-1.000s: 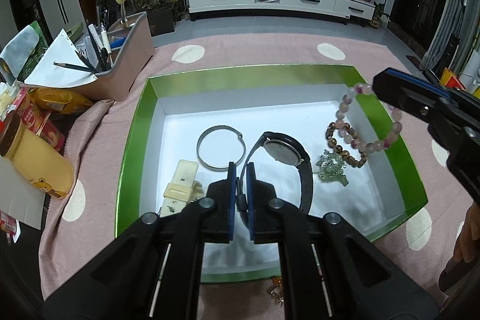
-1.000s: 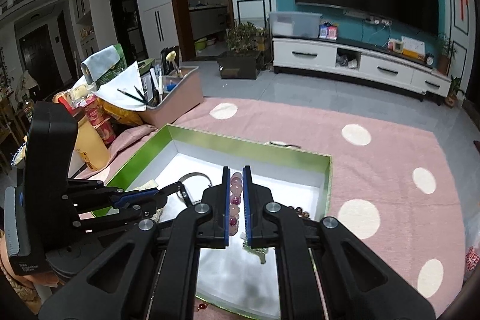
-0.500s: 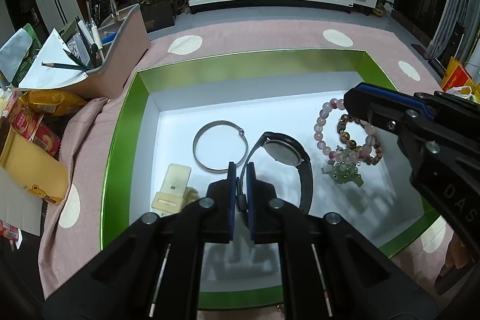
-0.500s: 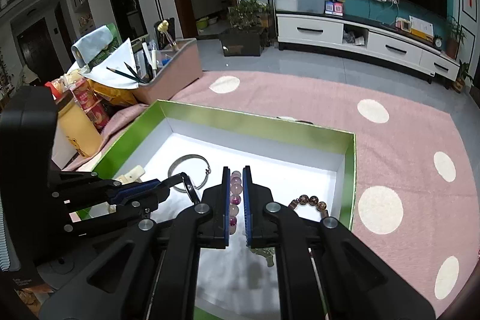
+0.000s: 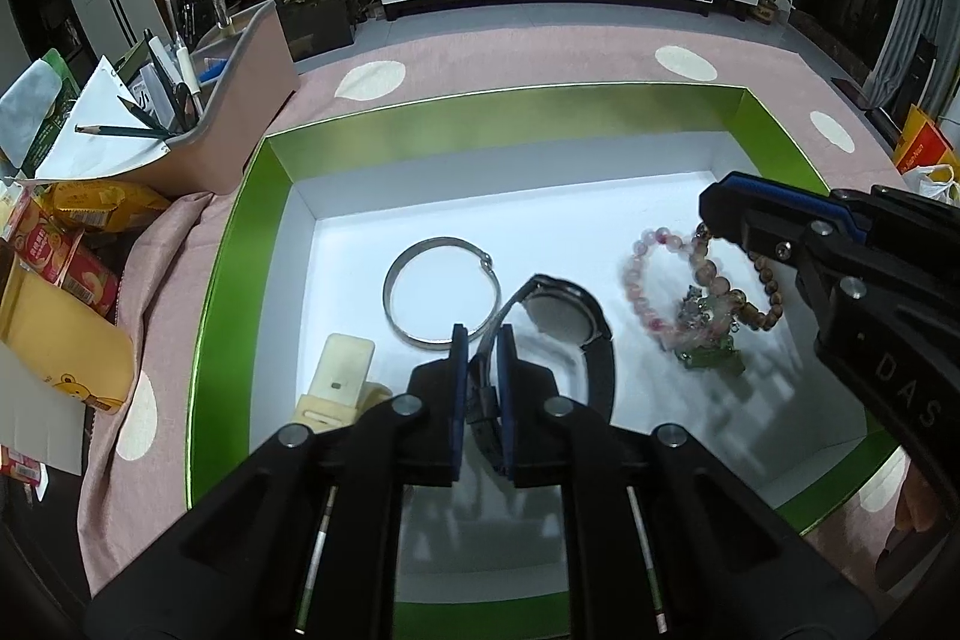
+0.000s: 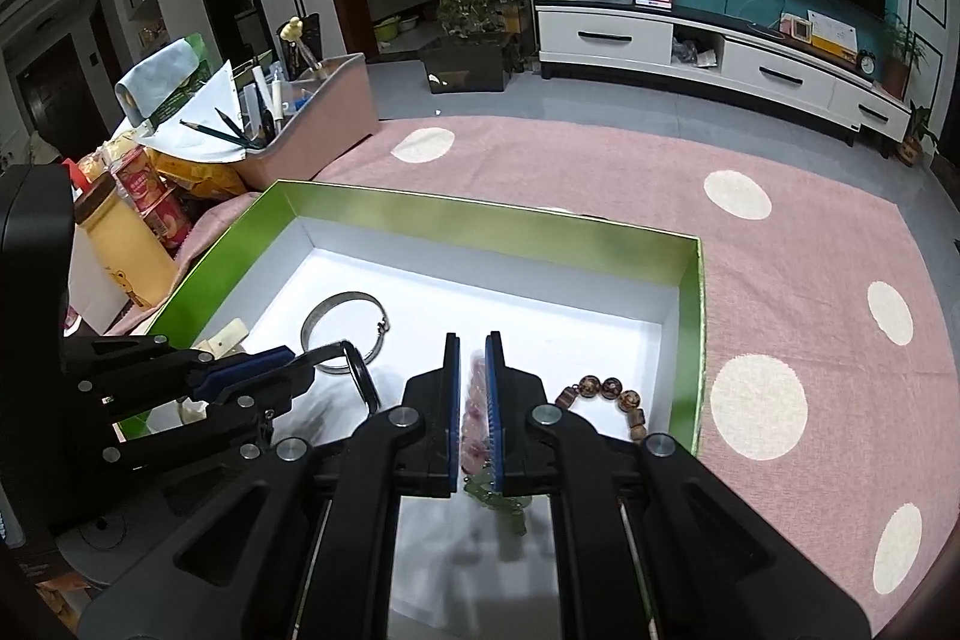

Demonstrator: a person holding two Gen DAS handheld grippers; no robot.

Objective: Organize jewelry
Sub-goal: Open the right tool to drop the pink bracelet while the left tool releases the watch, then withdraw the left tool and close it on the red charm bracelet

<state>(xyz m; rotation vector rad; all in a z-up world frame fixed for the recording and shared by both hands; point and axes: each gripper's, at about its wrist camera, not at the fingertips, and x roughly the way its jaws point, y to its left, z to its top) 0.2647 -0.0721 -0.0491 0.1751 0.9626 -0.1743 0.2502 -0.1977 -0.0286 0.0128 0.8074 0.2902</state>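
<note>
A green box [image 5: 240, 220] with a white floor holds the jewelry. My left gripper [image 5: 480, 340] is shut on the strap of a black watch [image 5: 564, 316], whose face is tilted just above the box floor. My right gripper [image 6: 473, 370] is open a little, and the pink bead bracelet [image 5: 639, 280] lies loose on the box floor under it, over a brown bead bracelet [image 5: 768, 304] and a green pendant [image 5: 711, 361]. A silver bangle [image 5: 441, 295] and a cream clip [image 5: 339, 376] lie at the left. The bangle also shows in the right wrist view [image 6: 345, 328].
A pink polka-dot cloth [image 6: 780, 280] covers the table. A pink organizer [image 5: 240, 100] with pencils and papers stands at the far left, with snack packets [image 5: 72, 244] and a yellow bottle [image 5: 60, 340] beside it.
My right gripper came down into the box with the pink bracelet, then opened slightly and let it drop onto the other beads. My left gripper kept hold of the watch.
</note>
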